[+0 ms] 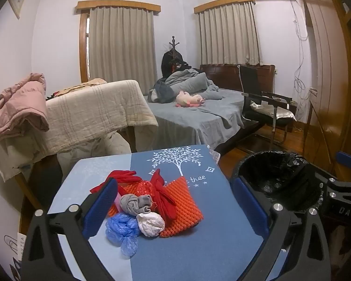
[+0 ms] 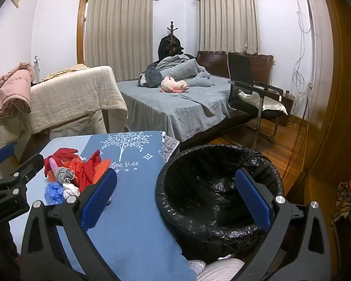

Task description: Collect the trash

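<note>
A heap of trash lies on the blue cloth-covered table (image 1: 199, 245): an orange foam net (image 1: 182, 201), red fabric (image 1: 162, 194), a grey wad (image 1: 135, 202), a white crumpled bag (image 1: 151, 223) and a blue plastic bag (image 1: 122, 231). My left gripper (image 1: 175, 206) hangs open over the heap, touching nothing. The same pile shows at the left of the right wrist view, with the blue bag (image 2: 53, 193) in front. A bin lined with a black bag (image 2: 213, 187) stands right of the table. My right gripper (image 2: 175, 199) is open above the bin's near rim, empty.
Beyond the table stand an armchair under a beige blanket (image 1: 93, 110), a grey bed (image 1: 194, 114) with a pink plush toy, and a black chair (image 1: 262, 103). A wooden wardrobe (image 2: 339, 93) lines the right side. The left gripper's frame (image 2: 9, 187) shows at the left edge.
</note>
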Tool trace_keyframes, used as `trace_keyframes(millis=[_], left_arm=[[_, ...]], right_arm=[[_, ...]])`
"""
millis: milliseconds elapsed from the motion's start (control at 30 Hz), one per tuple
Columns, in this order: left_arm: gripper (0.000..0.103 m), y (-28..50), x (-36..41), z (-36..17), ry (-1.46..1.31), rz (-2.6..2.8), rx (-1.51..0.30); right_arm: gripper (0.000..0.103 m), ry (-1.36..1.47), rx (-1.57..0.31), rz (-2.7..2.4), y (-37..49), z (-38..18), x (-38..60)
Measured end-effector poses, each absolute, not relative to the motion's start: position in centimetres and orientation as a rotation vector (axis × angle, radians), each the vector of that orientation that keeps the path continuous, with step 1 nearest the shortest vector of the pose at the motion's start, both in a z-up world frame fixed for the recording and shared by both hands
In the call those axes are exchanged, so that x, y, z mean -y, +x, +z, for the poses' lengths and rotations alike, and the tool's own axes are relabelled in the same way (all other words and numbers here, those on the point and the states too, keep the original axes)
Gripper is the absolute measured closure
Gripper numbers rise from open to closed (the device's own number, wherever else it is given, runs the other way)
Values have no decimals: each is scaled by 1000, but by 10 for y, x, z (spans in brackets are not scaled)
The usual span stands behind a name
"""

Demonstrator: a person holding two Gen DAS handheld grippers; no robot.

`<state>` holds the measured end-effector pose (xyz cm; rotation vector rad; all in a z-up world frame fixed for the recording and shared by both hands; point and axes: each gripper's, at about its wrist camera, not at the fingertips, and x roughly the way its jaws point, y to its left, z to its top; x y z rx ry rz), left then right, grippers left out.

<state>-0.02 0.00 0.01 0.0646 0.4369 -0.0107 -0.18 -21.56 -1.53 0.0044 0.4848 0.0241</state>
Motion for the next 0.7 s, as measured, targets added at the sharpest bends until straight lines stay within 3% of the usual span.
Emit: trace_keyframes(millis=[700], left_arm=[[6,0,0,0,64,-11,-437]], right_arm=[[5,4,-486,24,-1,-17,213]])
